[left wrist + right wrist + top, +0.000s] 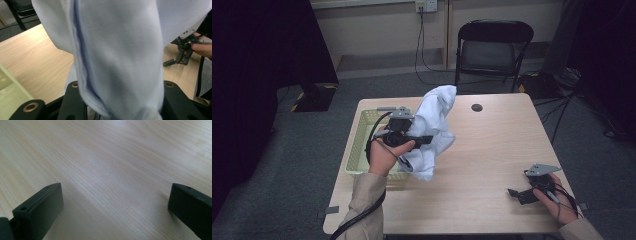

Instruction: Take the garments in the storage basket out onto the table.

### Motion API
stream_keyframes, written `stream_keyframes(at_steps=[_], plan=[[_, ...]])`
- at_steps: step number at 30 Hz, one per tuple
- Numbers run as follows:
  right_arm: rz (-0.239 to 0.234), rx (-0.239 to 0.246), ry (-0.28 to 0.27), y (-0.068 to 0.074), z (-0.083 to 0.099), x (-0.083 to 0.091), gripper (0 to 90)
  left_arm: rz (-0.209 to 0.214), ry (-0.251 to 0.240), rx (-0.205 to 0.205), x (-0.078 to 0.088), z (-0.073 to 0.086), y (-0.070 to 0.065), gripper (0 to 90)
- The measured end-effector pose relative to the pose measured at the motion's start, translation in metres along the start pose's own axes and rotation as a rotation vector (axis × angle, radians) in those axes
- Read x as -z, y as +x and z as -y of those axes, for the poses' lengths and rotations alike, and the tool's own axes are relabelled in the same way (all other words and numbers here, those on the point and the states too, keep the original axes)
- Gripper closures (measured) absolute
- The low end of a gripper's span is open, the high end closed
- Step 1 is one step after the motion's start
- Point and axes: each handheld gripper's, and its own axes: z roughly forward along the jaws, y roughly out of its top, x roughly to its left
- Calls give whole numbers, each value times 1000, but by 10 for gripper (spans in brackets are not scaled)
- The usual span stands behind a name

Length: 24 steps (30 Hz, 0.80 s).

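The left gripper (424, 139) holds a white cloth (434, 127) pinched between its jaws, lifted above the table (492, 150), just right of the green basket (362, 145). To do this step well, I think the grip should stay firm and the hanging end should clear the basket's rim. The cloth looks soft, crumpled, pale with a bluish seam. The right gripper (517, 192) rests on the table far right of the basket, jaws wide apart and empty.
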Motion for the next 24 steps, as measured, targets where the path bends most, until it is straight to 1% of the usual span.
stream_keyframes(at_steps=[7,14,20,24], plan=[[0,0,0,0,0,0,0,35,-3,-8,-13,2,-8,597],[0,0,0,0,0,0,0,60,3,-19,-24,4,-16,597],[0,1,0,0,0,0,0,82,6,-21,-37,8,-21,597],[0,0,0,0,0,0,0,104,7,-25,-45,9,-25,597]])
